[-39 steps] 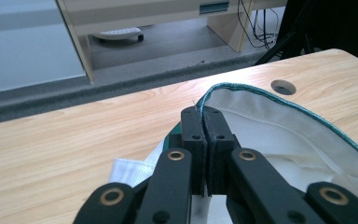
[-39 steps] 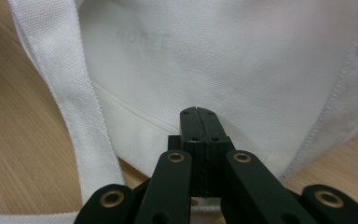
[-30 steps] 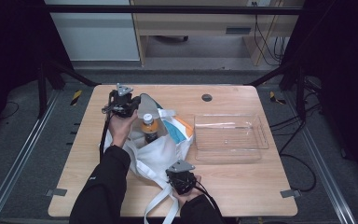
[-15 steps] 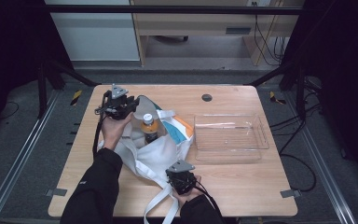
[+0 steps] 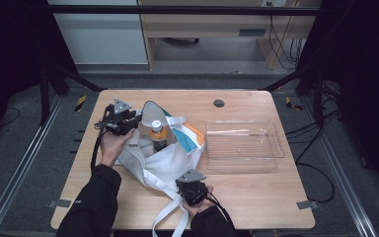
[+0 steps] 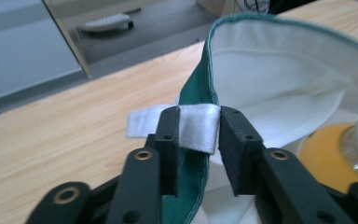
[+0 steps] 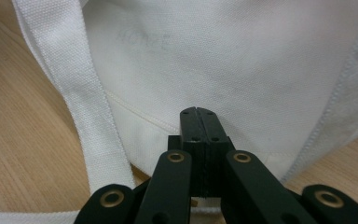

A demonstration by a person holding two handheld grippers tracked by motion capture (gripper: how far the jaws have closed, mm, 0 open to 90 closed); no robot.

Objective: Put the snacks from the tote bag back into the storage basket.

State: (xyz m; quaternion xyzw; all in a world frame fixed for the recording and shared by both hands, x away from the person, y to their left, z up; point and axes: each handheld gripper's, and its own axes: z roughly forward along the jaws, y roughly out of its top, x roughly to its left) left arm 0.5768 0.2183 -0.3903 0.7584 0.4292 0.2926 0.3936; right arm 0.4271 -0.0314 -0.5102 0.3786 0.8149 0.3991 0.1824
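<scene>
My left hand-held gripper [image 6: 193,133] pinches the bag [image 5: 170,158] rim at its strap tab, holding the mouth up around the bottle [image 5: 158,136] mid-worktop, while my right hand-held gripper [image 7: 199,114], jaws together, presses the near side; next, I judge, lift the bottle toward the tray [image 5: 244,158].

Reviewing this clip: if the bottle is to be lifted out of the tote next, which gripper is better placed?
Right, probably. The left gripper is pinching the bag's rim tab, holding the tote bag open beside the bottle. The right gripper is shut, apparently empty, at the bag's near side.
</scene>
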